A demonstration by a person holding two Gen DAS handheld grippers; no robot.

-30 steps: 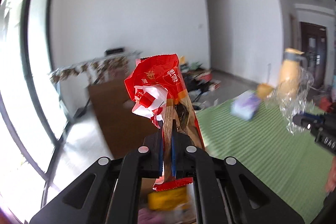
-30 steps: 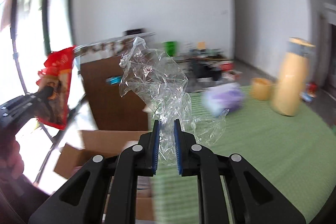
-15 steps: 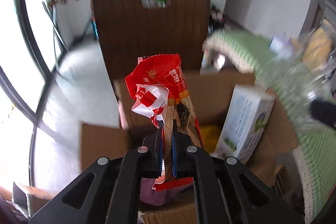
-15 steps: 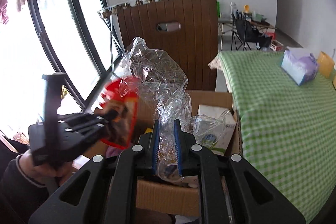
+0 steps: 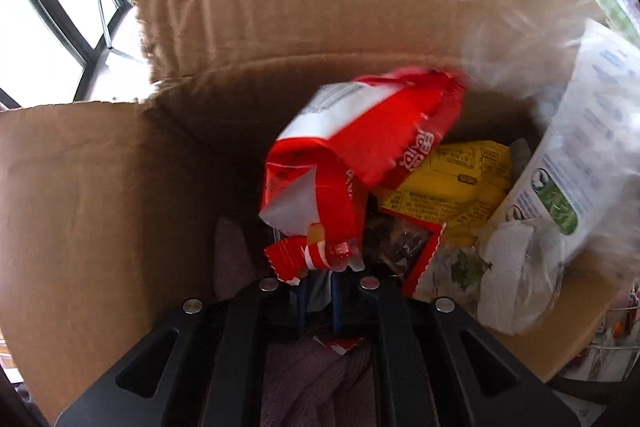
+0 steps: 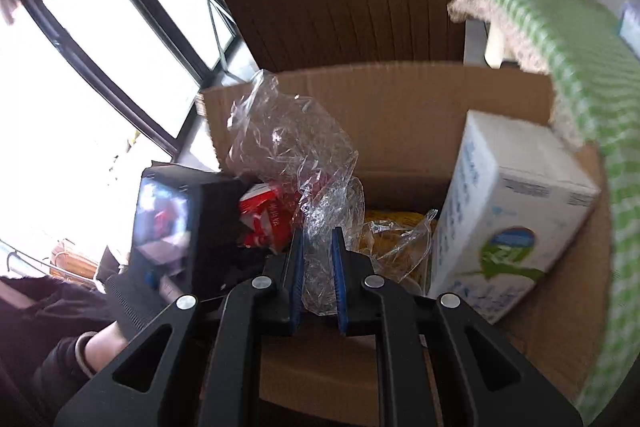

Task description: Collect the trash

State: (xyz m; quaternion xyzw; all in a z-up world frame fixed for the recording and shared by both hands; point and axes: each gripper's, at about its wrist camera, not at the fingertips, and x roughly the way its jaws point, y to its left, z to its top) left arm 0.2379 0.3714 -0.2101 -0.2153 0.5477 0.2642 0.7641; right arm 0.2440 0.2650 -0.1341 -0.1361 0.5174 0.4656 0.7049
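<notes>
- Trash: red wrapper [image 5: 360, 163] hangs inside the box [image 5: 100, 211], its tail between the left tongs [image 5: 320, 301], whose jaws are opening.
- Risk: foil may cling to a pad and lift out again.
- Right tongs [image 6: 316, 267] clamp clear film [image 6: 296, 147] over the box; light film could drift past the rim or snag the carton [image 6: 516, 211].

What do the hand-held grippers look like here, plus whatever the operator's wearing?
Both match: the right hand-held gripper and left hand-held gripper have matte black linkage arms with triangular cut-outs, round silver pivot pins, and blue ribbed pads on the fingers. From the right wrist view, the left unit carries a boxy black body. The operator wears a dark sleeve with a ribbed cuff.
</notes>
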